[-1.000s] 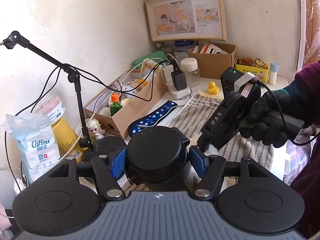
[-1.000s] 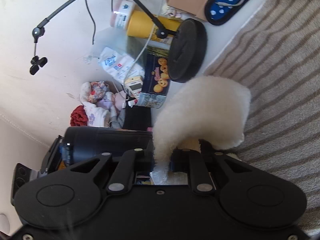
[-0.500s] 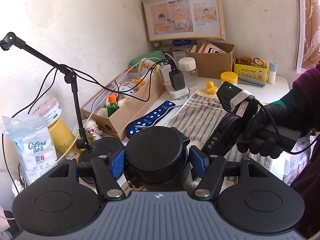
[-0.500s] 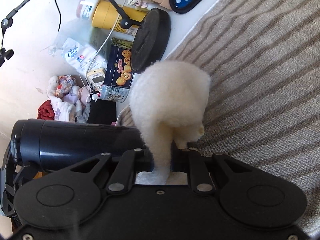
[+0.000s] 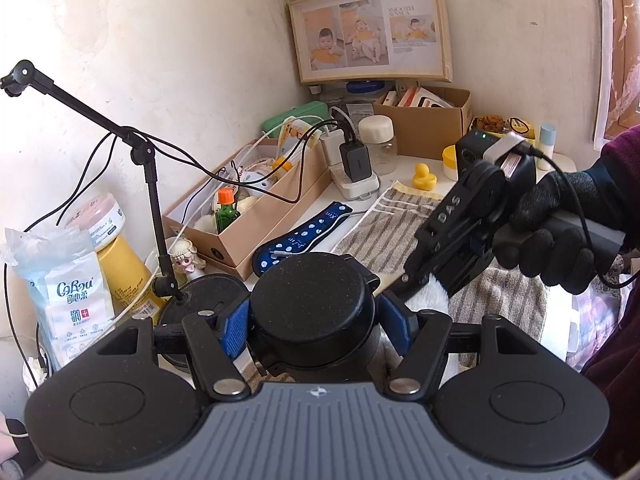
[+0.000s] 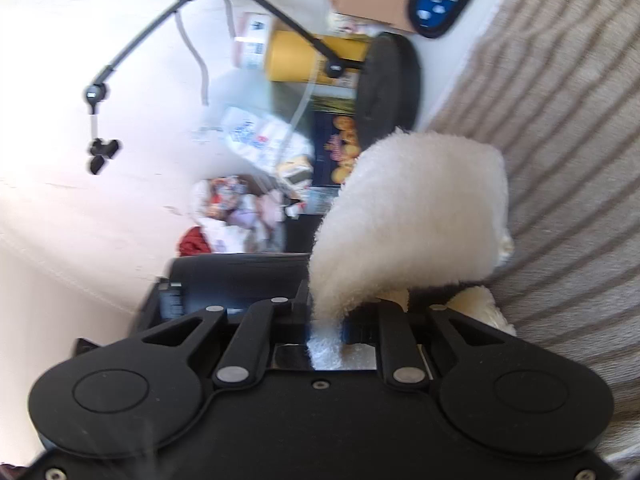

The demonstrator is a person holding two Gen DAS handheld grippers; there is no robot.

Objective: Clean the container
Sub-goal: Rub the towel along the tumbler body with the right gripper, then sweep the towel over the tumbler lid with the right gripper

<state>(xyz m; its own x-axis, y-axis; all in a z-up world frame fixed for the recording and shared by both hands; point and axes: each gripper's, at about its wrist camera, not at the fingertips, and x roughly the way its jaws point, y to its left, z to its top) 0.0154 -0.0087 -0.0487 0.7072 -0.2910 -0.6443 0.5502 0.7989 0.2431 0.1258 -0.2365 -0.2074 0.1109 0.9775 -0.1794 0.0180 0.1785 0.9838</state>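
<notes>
The left gripper [image 5: 314, 318] has its jaws clamped on the lidded black cylindrical container [image 5: 312, 304], holding it steady over the striped towel [image 5: 384, 228] on the worktop, so the right gripper [image 6: 344, 316], jaws clenched on a fluffy white cloth [image 6: 412, 216], can wipe its side.

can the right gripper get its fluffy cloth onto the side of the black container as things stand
Probably yes. The left gripper clamps the black container near its lid, and the right gripper, shut on the white fluffy cloth, is right beside the body with nothing between them.
</notes>
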